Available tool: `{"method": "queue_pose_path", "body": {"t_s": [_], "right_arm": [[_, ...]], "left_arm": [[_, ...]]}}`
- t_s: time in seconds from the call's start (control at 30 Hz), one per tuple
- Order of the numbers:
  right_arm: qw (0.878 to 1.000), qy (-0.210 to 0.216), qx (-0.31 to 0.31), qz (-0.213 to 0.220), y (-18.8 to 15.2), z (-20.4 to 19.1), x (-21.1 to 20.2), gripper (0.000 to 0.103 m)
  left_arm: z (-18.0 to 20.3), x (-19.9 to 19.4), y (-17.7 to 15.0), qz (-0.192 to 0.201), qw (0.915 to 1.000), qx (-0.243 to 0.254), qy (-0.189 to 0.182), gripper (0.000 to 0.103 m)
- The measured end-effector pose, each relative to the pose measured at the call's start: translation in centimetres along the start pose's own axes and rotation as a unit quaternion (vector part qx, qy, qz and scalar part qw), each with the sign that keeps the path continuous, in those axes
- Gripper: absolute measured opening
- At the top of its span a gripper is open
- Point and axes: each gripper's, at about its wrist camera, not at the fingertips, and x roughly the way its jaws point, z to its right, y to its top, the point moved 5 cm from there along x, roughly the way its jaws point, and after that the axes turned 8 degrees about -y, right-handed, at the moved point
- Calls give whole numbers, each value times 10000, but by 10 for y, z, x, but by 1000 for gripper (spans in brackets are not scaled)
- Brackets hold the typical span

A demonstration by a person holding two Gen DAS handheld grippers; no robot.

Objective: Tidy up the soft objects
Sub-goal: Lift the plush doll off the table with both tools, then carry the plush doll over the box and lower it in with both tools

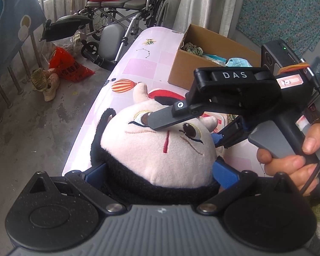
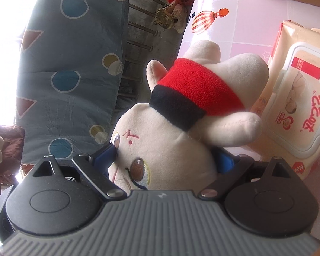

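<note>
A plush doll (image 1: 160,155) with a pale pink face, black hair and a red-and-black garment lies at the near edge of the pink table (image 1: 138,64). My left gripper (image 1: 157,170) is shut on the back of its head, a blue fingertip pressing the black hair on each side. My right gripper (image 1: 185,132), held by a hand (image 1: 288,162), comes in from the right, one finger (image 1: 160,119) lying across the doll's eye. In the right wrist view the right gripper (image 2: 164,157) clamps the doll (image 2: 181,128) at the head, with the body pointing away.
An open cardboard box (image 1: 202,64) holding a crocheted item and face masks stands at the back of the table. A wet-wipes pack (image 2: 298,111) lies right of the doll. A wheelchair (image 1: 125,10), red bags and shoes (image 1: 47,83) are on the floor to the left.
</note>
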Motion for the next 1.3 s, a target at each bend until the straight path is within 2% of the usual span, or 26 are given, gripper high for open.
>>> {"method": "queue_pose_path", "body": {"t_s": [0.37, 0.53, 0.7, 0.83, 1.0, 1.13, 1.3], "right_arm": [[9985, 83, 166, 509, -51, 33, -69, 96], [9947, 39, 302, 978, -61, 59, -123, 96], [9862, -83, 397, 1603, -56, 79, -186, 96], [9787, -181, 378, 2010, -37, 91, -233, 96], [9709, -302, 429, 2336, 9, 116, -282, 96], [9685, -503, 545, 2377, 57, 144, -301, 96], [9685, -876, 582, 2258, 121, 177, -306, 96]], "left_arm": [[60, -17, -17, -7, 9984, 497, -284, 103], [102, -13, -10, 36, 9948, 850, -562, 103], [147, -4, 16, 206, 9888, 1178, -894, 103], [185, 8, 50, 406, 9825, 1431, -1124, 103], [223, 30, 101, 605, 9754, 1628, -1357, 103], [243, 64, 143, 506, 9732, 1604, -1568, 103], [254, 119, 190, 245, 9732, 1374, -1829, 103]]}}
